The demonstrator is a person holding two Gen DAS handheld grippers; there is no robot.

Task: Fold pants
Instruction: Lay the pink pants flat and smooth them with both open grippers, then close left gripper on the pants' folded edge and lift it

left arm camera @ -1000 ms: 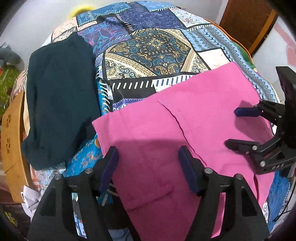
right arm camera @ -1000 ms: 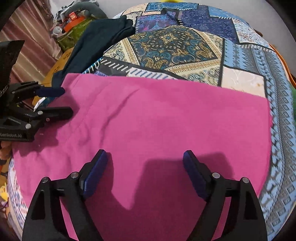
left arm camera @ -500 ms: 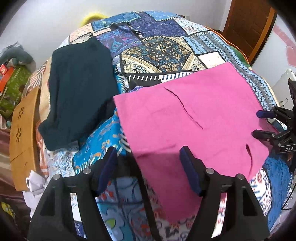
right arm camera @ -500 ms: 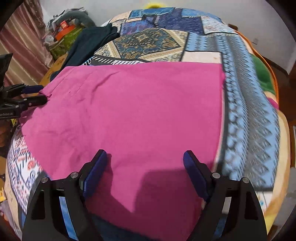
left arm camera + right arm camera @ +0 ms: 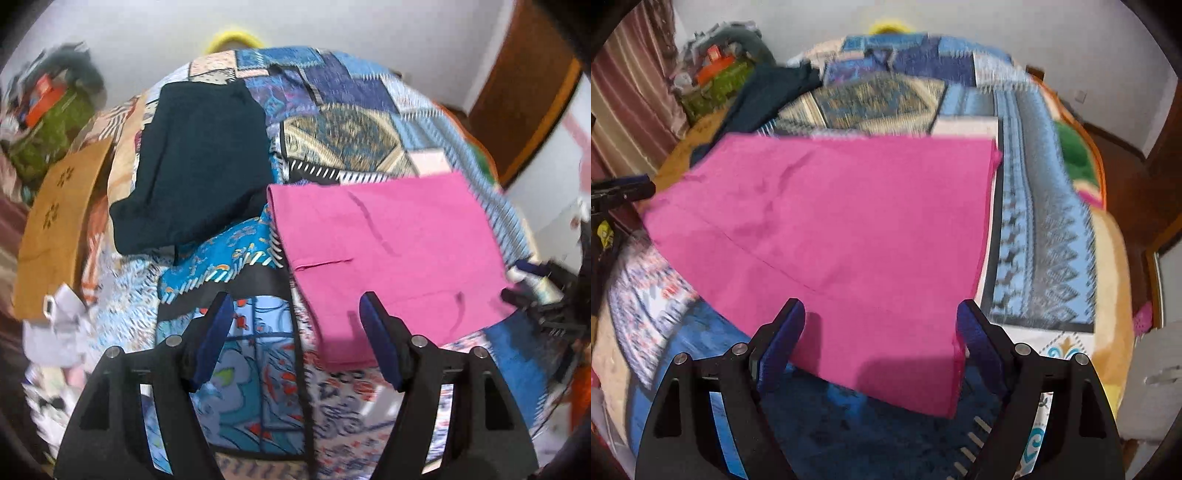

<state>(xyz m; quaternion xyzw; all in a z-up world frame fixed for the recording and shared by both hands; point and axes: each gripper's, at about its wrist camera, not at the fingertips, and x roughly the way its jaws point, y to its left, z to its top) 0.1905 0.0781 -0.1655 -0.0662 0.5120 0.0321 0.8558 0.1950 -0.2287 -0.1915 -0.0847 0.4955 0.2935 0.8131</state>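
The pink pants [image 5: 388,251] lie folded flat on the patterned bedspread [image 5: 343,133], right of centre in the left wrist view. My left gripper [image 5: 297,332] hangs open above the bedspread by the pants' near left corner, nothing between its fingers. In the right wrist view the pink pants [image 5: 842,229] fill the middle, and my right gripper [image 5: 882,332] stands open over their near edge without touching them. Each gripper shows at the edge of the other's view: the right gripper [image 5: 535,284] and the left gripper [image 5: 624,188].
A dark teal garment [image 5: 195,162] lies folded on the bed left of the pants. A wooden board [image 5: 55,221] and crumpled white paper [image 5: 62,325] sit off the bed's left side. Clutter [image 5: 716,74] fills the far left corner, with a brown door [image 5: 524,85] at the right.
Both grippers have pulled back and risen from the pants, staying open. The left one was over the pink cloth and now hangs over the bedspread beside it.
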